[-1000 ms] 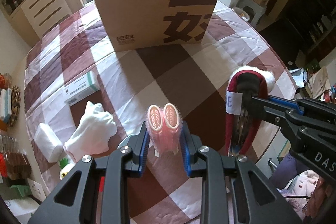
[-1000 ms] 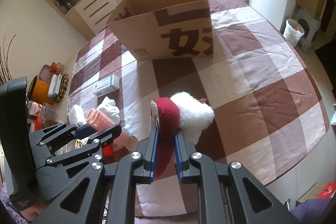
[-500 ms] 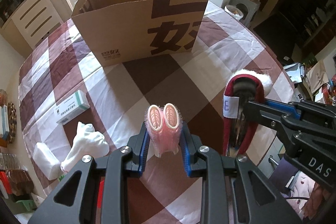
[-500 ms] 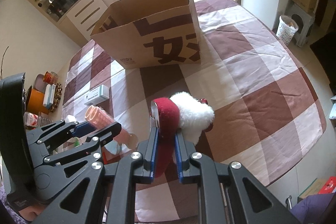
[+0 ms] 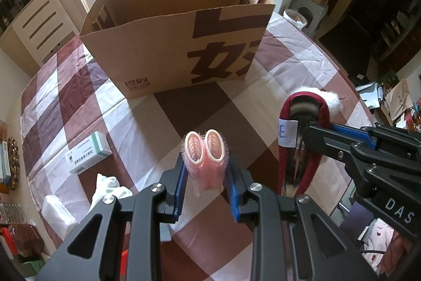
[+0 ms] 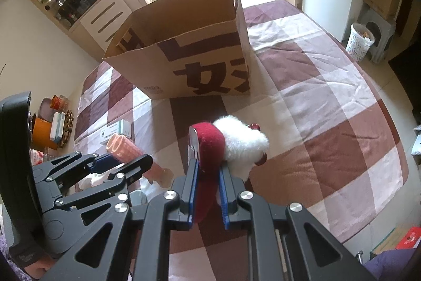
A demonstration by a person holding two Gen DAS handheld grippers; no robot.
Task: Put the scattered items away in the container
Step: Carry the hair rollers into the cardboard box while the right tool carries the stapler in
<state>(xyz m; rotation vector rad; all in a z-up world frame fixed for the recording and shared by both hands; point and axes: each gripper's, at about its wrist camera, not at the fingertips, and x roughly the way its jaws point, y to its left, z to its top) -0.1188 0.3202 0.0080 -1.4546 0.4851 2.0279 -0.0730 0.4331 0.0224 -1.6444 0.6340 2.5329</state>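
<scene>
**Curlers and fuzzy band held before the box**

The left gripper (image 5: 205,175) clamps two pink bristly hair rollers (image 5: 204,157), hollow tubes side by side. The right gripper (image 6: 208,175) pinches a dark red velvety band (image 6: 208,146) with a white fluffy tuft. Both hang above the checked tablecloth (image 5: 276,65), near the open, corrugated cardboard box (image 5: 168,44).

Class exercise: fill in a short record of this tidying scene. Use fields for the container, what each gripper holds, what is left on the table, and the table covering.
container: open brown cardboard box with dark printed characters, standing upright
left gripper: shut on pair of pink hair rollers
right gripper: shut on red headband with white fluffy trim
left on table: white-and-green carton, crumpled white cloth
table covering: brown-and-white checked cloth
</scene>
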